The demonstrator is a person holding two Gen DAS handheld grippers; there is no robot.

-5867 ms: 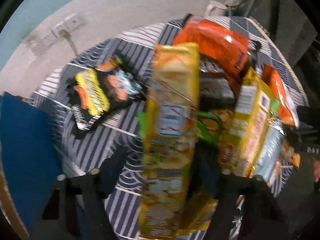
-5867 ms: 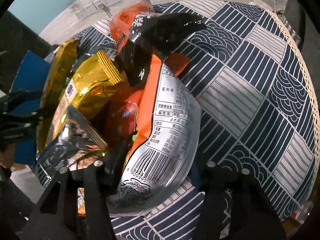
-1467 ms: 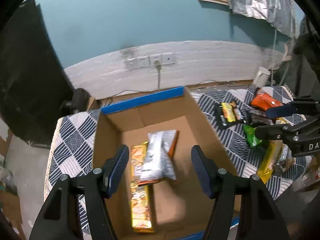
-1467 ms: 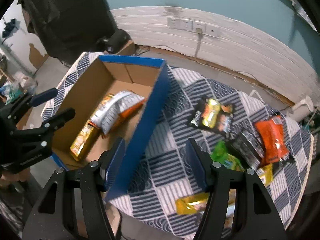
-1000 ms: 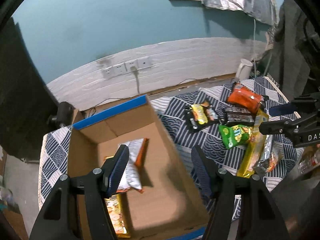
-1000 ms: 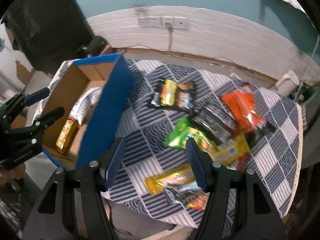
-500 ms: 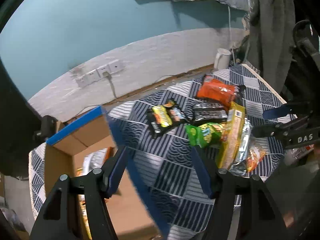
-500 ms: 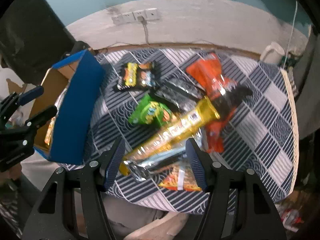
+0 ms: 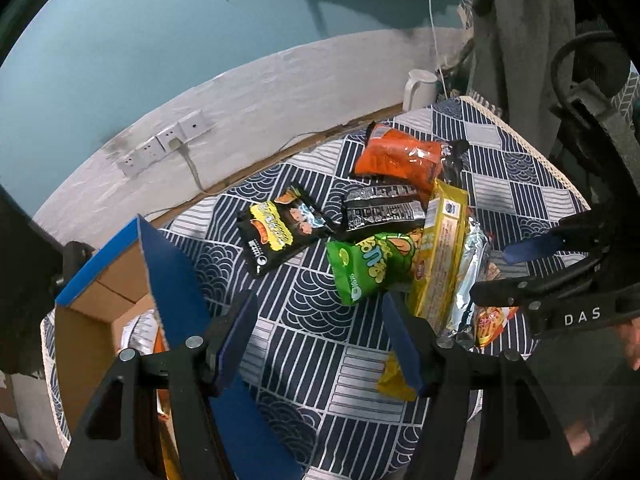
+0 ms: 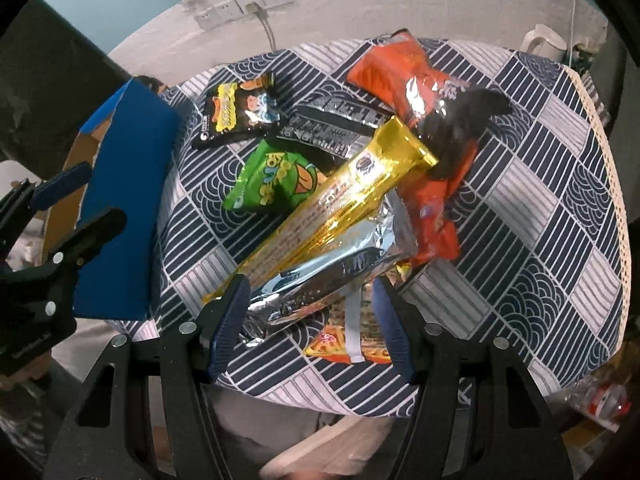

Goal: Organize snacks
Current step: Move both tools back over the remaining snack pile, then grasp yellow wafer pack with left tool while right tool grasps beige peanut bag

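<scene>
Both grippers, left (image 9: 320, 340) and right (image 10: 310, 320), gape empty, swung from box (image 9: 96, 280) back over snack pile (image 10: 332, 208); next pick pending.

Left tongs (image 9: 320, 334) spread wide, nothing between the fingers, held above the desk (image 9: 304, 344). Right tongs (image 10: 312, 322) likewise gaping and empty, poised over the desk's near edge, to the left tongs' right.

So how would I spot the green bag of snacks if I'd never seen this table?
Start at the table with the navy patterned cloth, then the heap of packets to the right of the blue-edged cardboard box. The green bag lies at the heap's left edge against the long gold packet; it is the only green one.
</scene>
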